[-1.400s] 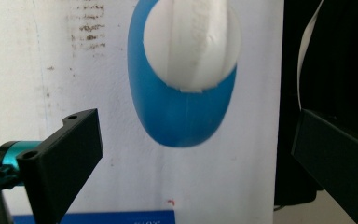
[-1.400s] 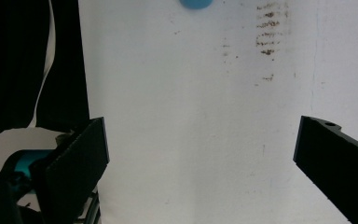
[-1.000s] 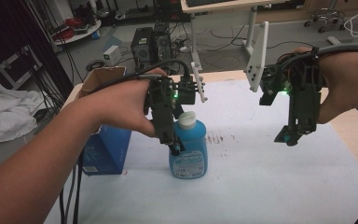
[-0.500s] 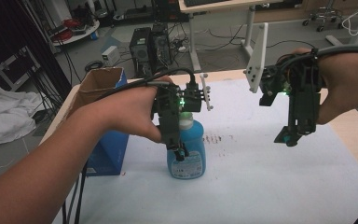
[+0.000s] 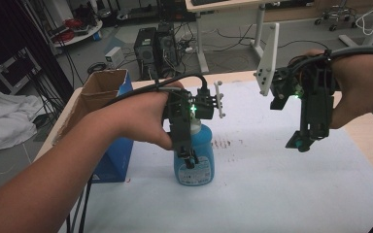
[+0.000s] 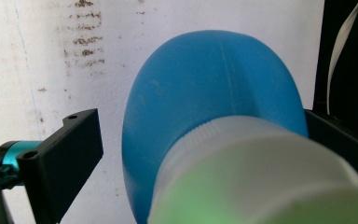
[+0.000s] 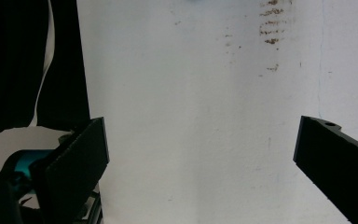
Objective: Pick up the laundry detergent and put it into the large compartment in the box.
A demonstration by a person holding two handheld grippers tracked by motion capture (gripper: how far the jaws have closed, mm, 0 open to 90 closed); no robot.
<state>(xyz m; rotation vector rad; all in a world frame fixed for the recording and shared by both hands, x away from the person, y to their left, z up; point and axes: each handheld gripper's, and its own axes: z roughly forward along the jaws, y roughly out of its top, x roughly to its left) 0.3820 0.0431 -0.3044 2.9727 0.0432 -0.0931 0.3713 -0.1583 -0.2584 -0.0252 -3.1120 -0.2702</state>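
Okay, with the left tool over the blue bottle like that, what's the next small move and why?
Probably close the left tool on the blue bottle. In the left gripper view its jaws stand open on either side of the bottle's white cap, with a gap at the left jaw, so nothing is gripped yet. The right tool hangs open above the white table cover, well apart.

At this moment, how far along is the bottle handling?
Done: the left gripper is down around the blue bottle, jaws straddling its body. In hand: closing on it; a gap shows beside one jaw, so no grip yet. Left: lifting it off the table. The right gripper hangs open, apart.
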